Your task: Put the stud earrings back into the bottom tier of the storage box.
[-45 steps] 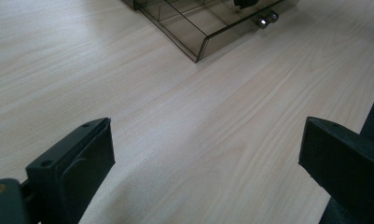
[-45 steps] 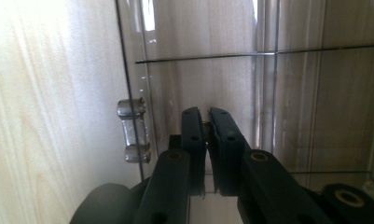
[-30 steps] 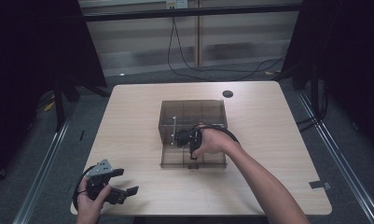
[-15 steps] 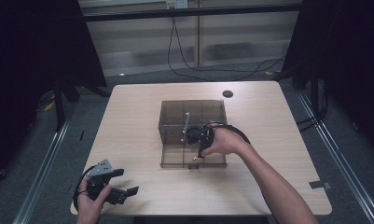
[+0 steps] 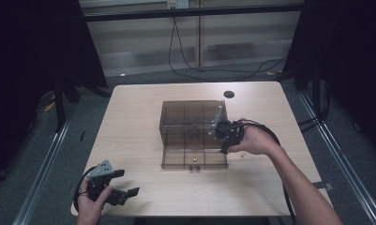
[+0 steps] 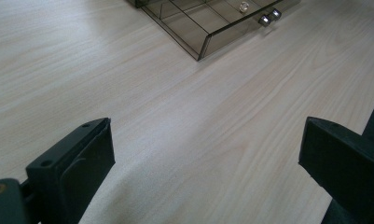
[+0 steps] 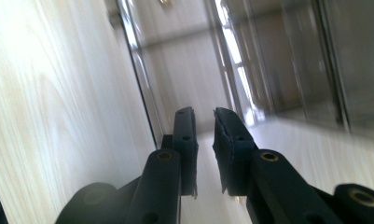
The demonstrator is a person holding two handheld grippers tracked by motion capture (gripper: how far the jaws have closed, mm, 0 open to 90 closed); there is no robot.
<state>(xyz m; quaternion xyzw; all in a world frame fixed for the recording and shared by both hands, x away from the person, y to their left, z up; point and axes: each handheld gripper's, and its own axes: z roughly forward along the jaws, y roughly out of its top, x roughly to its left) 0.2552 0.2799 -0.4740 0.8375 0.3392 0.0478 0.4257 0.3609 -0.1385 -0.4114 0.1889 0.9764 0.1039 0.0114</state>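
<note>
A smoky see-through box [image 5: 191, 118] stands mid-table with its shallow drawer [image 5: 176, 157] pulled out toward me. In the drawer lies a small pale bead [image 5: 193, 160], and two metal knobs [image 5: 191, 167] sit on its front. My right gripper [image 5: 222, 140] hovers at the right edge of the box and drawer, held by a hand. Its jaws [image 7: 204, 116] stand almost together with nothing between them, over the drawer's rim [image 7: 142, 88]. My left gripper [image 5: 129, 182] rests near the table's front left corner, jaws wide apart [image 6: 208, 135] over bare wood, with the drawer corner [image 6: 201, 44] ahead.
A tiny gold piece [image 5: 242, 153] lies on the table just right of the drawer, by the right hand. A black round disc [image 5: 229, 94] sits near the far edge. Cables [image 5: 270, 136] trail from the right gripper along the forearm.
The right hand has moved from over the drawer to the right edge of the box, rising slightly. The left gripper has stayed put.
</note>
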